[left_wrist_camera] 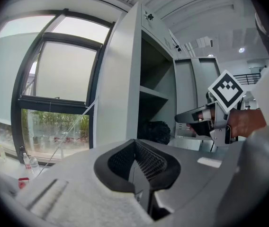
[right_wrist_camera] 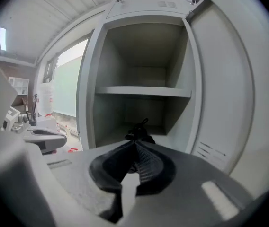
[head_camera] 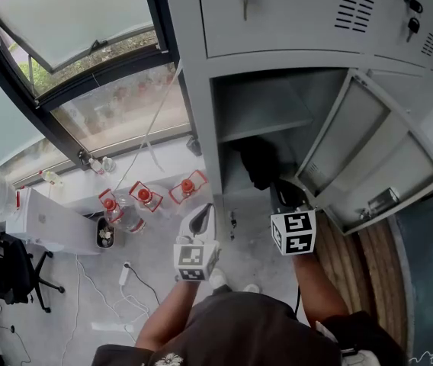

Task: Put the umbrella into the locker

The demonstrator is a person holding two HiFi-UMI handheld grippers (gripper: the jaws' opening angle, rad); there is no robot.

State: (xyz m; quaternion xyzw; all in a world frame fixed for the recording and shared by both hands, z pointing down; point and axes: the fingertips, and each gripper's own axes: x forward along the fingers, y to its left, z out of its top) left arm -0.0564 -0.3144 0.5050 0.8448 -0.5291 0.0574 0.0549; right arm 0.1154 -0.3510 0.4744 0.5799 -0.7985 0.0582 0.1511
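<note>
The black folded umbrella [head_camera: 258,162] lies on the floor of the open grey locker [head_camera: 201,113], under its shelf [head_camera: 266,128]. In the right gripper view the umbrella [right_wrist_camera: 138,132] shows just beyond the jaws, apart from them. My right gripper [head_camera: 283,195] is in front of the locker's opening, shut with nothing between its pads [right_wrist_camera: 144,162]. My left gripper [head_camera: 206,209] is held beside it to the left, outside the locker, also shut and empty. From the left gripper view I see the umbrella [left_wrist_camera: 154,131] and the right gripper [left_wrist_camera: 193,119] in front of it.
The locker door [head_camera: 369,158] stands swung open to the right of the right gripper. Bottles with red caps [head_camera: 144,197] stand on the floor at the left under a window [head_camera: 87,59]. A white box [head_camera: 49,223] and a loose cable [head_camera: 125,280] lie nearby.
</note>
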